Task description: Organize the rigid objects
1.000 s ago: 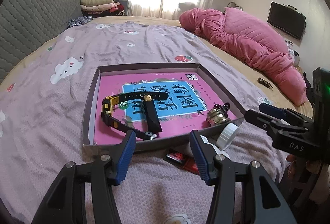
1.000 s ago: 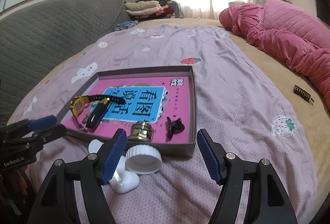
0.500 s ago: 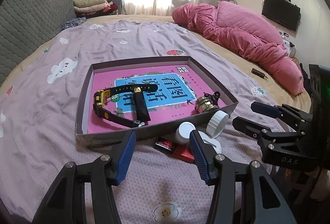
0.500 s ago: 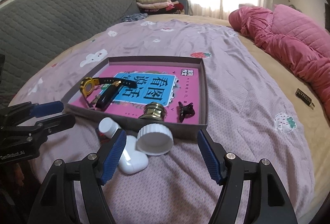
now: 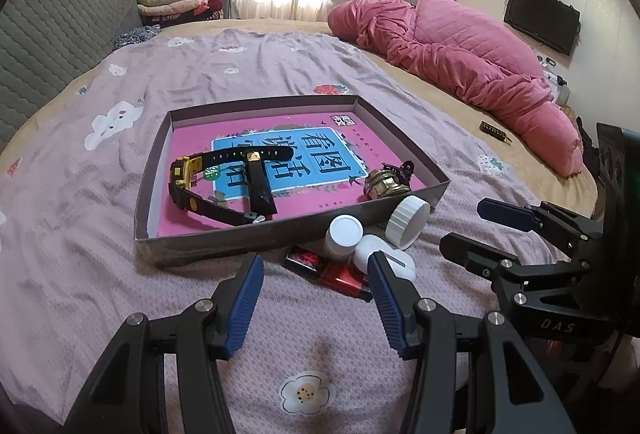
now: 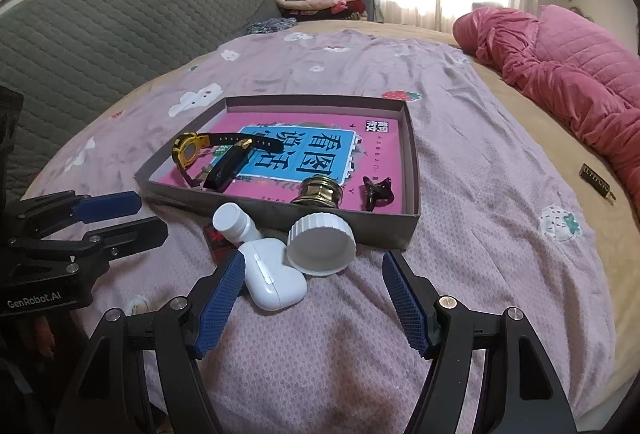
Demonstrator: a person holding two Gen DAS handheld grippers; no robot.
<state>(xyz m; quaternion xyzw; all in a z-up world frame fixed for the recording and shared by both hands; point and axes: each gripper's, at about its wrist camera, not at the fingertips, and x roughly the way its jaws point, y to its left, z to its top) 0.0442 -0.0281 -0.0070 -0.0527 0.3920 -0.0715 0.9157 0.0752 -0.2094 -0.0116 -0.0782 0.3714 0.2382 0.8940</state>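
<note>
A shallow grey box (image 5: 224,238) (image 6: 414,170) lined with a pink and blue book lies on the bed. Inside are a black and yellow watch (image 5: 188,174) (image 6: 190,150), a brass knob (image 5: 386,184) (image 6: 318,190) and a dark hair clip (image 6: 376,192). In front of the box lie a white jar lid (image 5: 408,220) (image 6: 322,244), a small white bottle (image 5: 342,234) (image 6: 234,222), a white earbud case (image 5: 394,258) (image 6: 274,276) and a red and black lighter (image 5: 328,270) (image 6: 218,240). My left gripper (image 5: 314,276) is open just short of the lighter. My right gripper (image 6: 310,276) is open, holding nothing, near the case and lid.
A crumpled pink quilt (image 5: 460,54) (image 6: 568,66) lies on the right of the bed. A small dark tag (image 5: 494,128) (image 6: 596,180) rests on the tan sheet. A grey padded headboard (image 6: 100,26) and folded clothes (image 5: 172,0) stand at the far left.
Both grippers have drawn back from the box, so the bottle, earbud case, lid and lighter in front of it now show more fully. Both jaws stay equally wide.
</note>
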